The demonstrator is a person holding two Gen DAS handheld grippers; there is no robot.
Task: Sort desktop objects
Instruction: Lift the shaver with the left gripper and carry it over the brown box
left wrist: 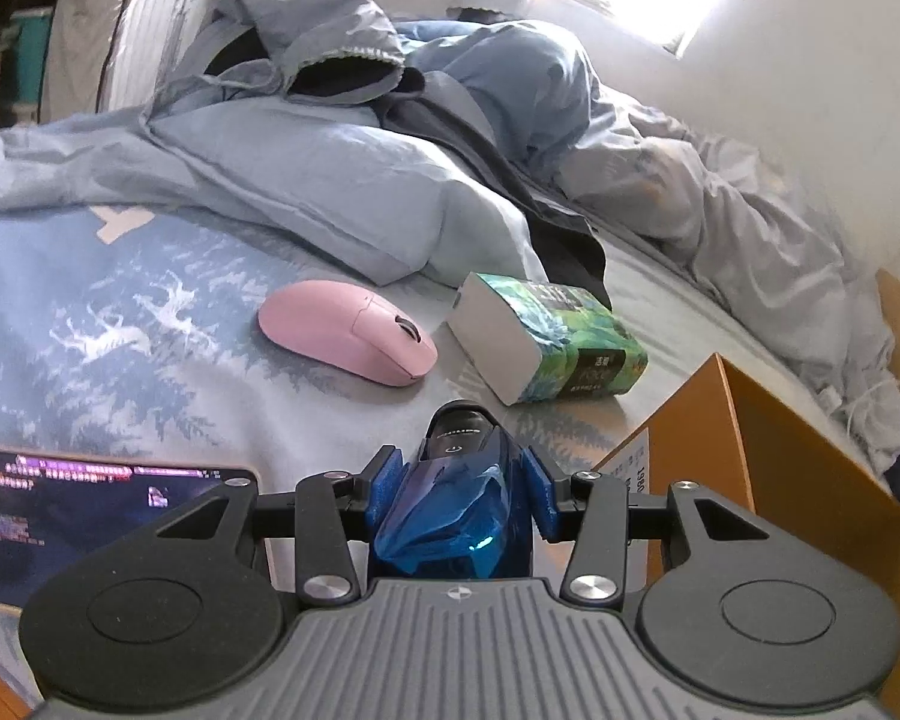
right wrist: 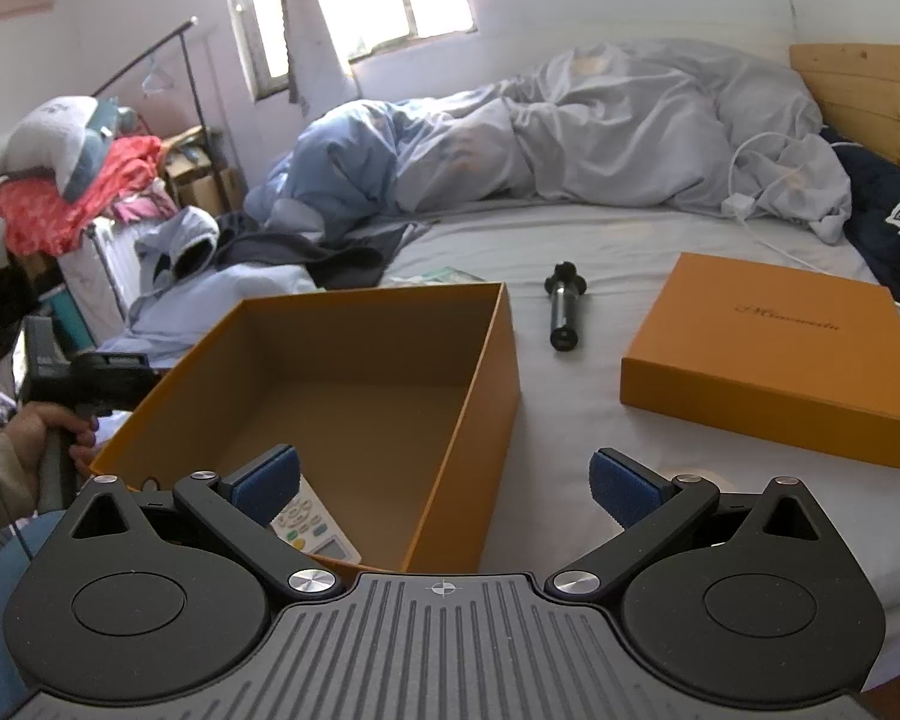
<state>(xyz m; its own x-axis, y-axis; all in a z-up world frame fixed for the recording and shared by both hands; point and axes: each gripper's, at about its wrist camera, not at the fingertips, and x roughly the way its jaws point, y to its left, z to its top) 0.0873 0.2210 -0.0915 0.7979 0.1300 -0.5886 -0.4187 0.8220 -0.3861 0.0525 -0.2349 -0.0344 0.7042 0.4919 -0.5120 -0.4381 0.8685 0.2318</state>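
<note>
My left gripper [left wrist: 462,483] is shut on a shiny blue and black electric shaver [left wrist: 459,504], held above the bed left of the open orange box [left wrist: 744,438]. Beyond it lie a pink mouse [left wrist: 348,333] and a green tissue pack [left wrist: 549,339]. A lit phone [left wrist: 78,510] lies at the lower left. My right gripper [right wrist: 444,489] is open and empty over the near rim of the orange box [right wrist: 342,384]. A white remote [right wrist: 315,531] lies inside the box's near corner. A black cylindrical tool [right wrist: 564,312] lies on the sheet right of the box.
The orange box lid [right wrist: 780,354] lies on the sheet at the right. Crumpled blue-grey bedding [right wrist: 570,132] and clothes [left wrist: 330,78] pile at the back. A white charger cable [right wrist: 750,204] and a wooden headboard [right wrist: 870,96] are at the far right. The person's hand with the other gripper [right wrist: 72,396] is left of the box.
</note>
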